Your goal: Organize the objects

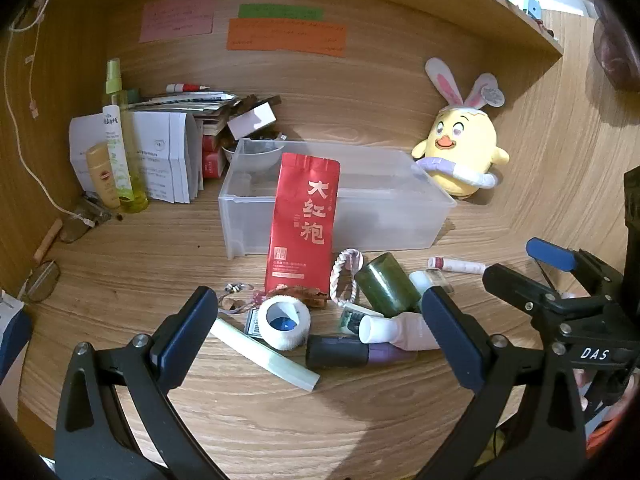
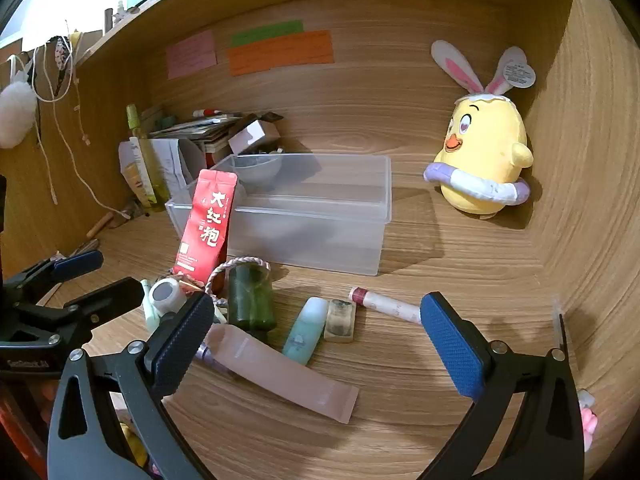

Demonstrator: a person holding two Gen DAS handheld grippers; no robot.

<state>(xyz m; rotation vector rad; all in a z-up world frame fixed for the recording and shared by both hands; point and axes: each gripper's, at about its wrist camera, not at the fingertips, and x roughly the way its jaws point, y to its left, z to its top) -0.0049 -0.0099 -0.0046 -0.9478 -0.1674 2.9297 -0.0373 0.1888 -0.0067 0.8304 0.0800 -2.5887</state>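
Observation:
A clear plastic bin [image 1: 400, 216] [image 2: 312, 236] stands mid-desk. A red tea pouch [image 1: 304, 220] [image 2: 206, 224] leans on its front. Small items lie in front: a white tape roll [image 1: 284, 322], a pale green tube [image 1: 264, 354], a dark purple bottle [image 1: 356, 352], a green jar [image 1: 386, 290] [image 2: 252, 296], a pink tube [image 2: 280, 368], a teal bottle [image 2: 306, 330] and a lip stick [image 2: 386, 304]. My left gripper [image 1: 320, 332] is open above the tape roll and bottle. My right gripper [image 2: 316, 340] is open over the pink tube and teal bottle.
A yellow plush chick [image 1: 460, 148] [image 2: 484, 160] sits at the back right. Spray bottles [image 1: 120, 140], papers and boxes crowd the back left. Glasses [image 1: 40, 280] lie at the left. The wooden back wall [image 2: 360, 100] carries coloured notes.

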